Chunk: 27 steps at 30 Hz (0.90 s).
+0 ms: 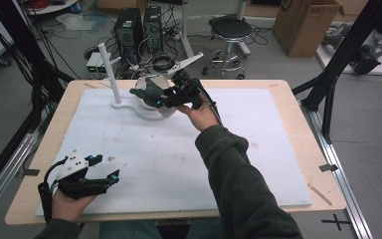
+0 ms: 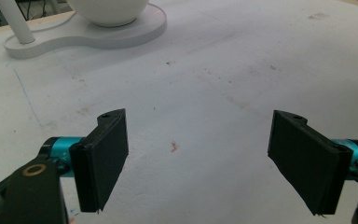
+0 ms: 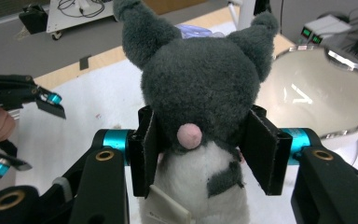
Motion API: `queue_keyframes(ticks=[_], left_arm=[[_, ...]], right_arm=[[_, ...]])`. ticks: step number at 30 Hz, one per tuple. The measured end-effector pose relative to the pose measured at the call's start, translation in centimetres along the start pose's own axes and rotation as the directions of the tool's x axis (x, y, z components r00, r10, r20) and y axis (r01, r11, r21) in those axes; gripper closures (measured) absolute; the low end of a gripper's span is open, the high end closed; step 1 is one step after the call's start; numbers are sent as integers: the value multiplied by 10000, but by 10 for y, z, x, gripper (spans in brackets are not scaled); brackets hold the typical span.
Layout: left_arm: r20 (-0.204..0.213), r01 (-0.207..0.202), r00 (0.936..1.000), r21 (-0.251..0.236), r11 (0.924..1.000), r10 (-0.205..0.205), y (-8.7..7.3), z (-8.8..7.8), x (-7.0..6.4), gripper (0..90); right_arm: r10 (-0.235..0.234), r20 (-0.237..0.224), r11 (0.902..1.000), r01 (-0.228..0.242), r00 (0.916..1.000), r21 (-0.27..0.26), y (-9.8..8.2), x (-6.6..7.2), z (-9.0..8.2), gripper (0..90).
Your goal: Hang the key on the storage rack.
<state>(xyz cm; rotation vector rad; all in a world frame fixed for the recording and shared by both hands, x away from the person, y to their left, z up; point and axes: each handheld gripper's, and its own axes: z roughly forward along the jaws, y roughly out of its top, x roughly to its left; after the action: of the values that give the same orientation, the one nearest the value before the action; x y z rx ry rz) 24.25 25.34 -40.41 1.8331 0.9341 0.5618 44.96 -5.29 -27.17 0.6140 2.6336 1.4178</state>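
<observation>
The grey and white plush cat toy (image 3: 200, 121) sits clamped between the pads of the right gripper (image 3: 200, 156), lifted above the round white bowl (image 1: 151, 102) on its white stand with an upright post (image 1: 110, 72), at the far side of the table (image 1: 298, 144). The left gripper (image 2: 198, 161) rests near the table's front edge, jaws spread wide with only the white foam sheet (image 2: 223, 74) between them.

The right tool (image 1: 171, 98) holds a grey plush toy (image 1: 148, 90) over the white bowl (image 1: 165, 111) at the far side of the counter (image 1: 288, 144), beside a white post (image 1: 109, 74). The left tool (image 1: 110, 168) rests near the left edge, jaws apart.
</observation>
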Motion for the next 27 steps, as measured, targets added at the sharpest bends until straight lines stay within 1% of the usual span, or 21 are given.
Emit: queue_keyframes(ticks=[1,4,5,6,8,9,10,11,12,14,17,19,20,21,23,27], left_arm=[[2,0,10000,1,10000,0,0,0,0,206],[19,-30,10000,7,10000,30,0,0,0,206],[20,-8,10000,-11,10000,8,0,0,0,206],[11,-27,10000,-8,10000,27,0,1,0,205],[43,-49,10000,-1,10000,49,0,1,0,206],[47,-94,9999,38,9999,94,0,1,0,206],[47,-94,9999,38,9999,94,0,1,0,206],[39,-66,10000,37,10000,66,0,1,0,206],[53,-52,10000,15,10000,52,0,1,0,206],[48,-29,10000,-2,10000,29,0,1,0,206],[53,-32,10000,-1,10000,32,0,1,0,205],[53,-38,10000,-2,10000,38,0,1,0,206],[60,-32,10000,0,10000,32,0,1,0,205],[60,-32,10000,0,10000,32,0,1,0,206],[55,-24,10000,10,10000,24,0,1,0,206],[51,-38,10000,9,10000,38,0,1,1,206]], right_arm=[[0,0,10000,0,10000,0,0,0,0,502],[-35,18,10000,35,10000,-20,8,0,3,502],[27,2,10000,-27,10000,-12,10,0,4,502],[-43,22,10000,43,10000,-65,11,-1,5,502],[14,12,10000,-14,10000,61,15,-1,9,502],[-123,57,9999,123,9999,69,17,-1,10,502],[-123,57,9999,123,9999,69,17,-1,10,502],[-22,11,10000,22,10000,11,21,-1,13,502],[-77,-7,10000,77,10000,-33,22,-2,15,502],[4,-2,10000,-4,10000,13,25,-2,19,502],[-23,-10,10000,23,10000,-20,27,-3,22,503],[10,-8,10000,-10,10000,85,31,-4,26,503],[-54,26,9999,54,10000,138,33,-3,27,503],[-173,95,9998,173,9998,19,35,-3,27,503],[-145,62,9999,145,9999,-29,37,-3,28,503],[-85,136,10000,85,9999,-35,43,-3,32,504]])
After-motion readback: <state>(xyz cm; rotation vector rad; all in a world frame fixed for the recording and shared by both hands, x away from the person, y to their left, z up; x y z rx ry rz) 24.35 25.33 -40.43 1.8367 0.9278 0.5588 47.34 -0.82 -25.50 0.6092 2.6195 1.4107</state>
